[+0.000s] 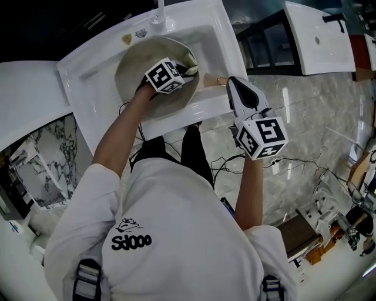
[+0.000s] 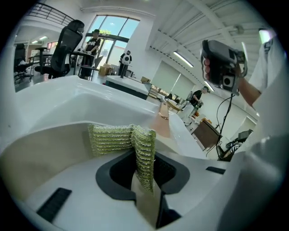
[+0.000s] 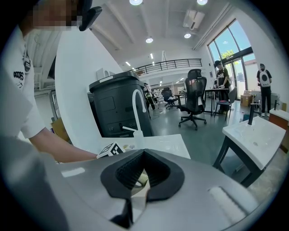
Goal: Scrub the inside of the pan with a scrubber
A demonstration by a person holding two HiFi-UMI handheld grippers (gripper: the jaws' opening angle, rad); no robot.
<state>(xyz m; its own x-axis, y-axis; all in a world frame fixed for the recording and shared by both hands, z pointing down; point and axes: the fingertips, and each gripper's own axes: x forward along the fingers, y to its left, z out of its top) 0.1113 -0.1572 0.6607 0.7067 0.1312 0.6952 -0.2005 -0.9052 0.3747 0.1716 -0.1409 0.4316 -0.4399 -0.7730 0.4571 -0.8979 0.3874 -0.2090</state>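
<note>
We see the pan [image 1: 132, 70] lying in the white sink [image 1: 88, 76], its pale inside turned up and its wooden handle [image 1: 208, 80] reaching out over the sink's front edge. From the head view the left gripper [image 1: 182, 66] sits inside the pan, but its marker cube [image 1: 166, 75] covers the jaws there, so we read them in the left gripper view. There the left gripper [image 2: 145, 176] has its jaws clamped on the green-yellow scrubber [image 2: 113, 140]. One flap of the scrubber stands pinched between the jaws and the rest spreads out against the pan's inner wall [image 2: 49, 149]. From above only a corner of the scrubber [image 1: 190, 59] pokes out past the cube, and we cannot tell how much of it touches the pan. The right gripper [image 1: 231, 83] is out over the sink's front edge, near the end of the handle. In the left gripper view it [image 2: 221, 65] shows raised in the air, clear of the handle [image 2: 162, 122]. In the right gripper view the right gripper [image 3: 137, 180] has its jaws drawn together with just a thin slit left and nothing gripped. Through that slit we catch a pale sliver and a bit of green beyond, too small to name surely. The tap [image 1: 158, 12] is cut off by the top edge of the head view, and the person's arm hides part of the pan's rim.
</note>
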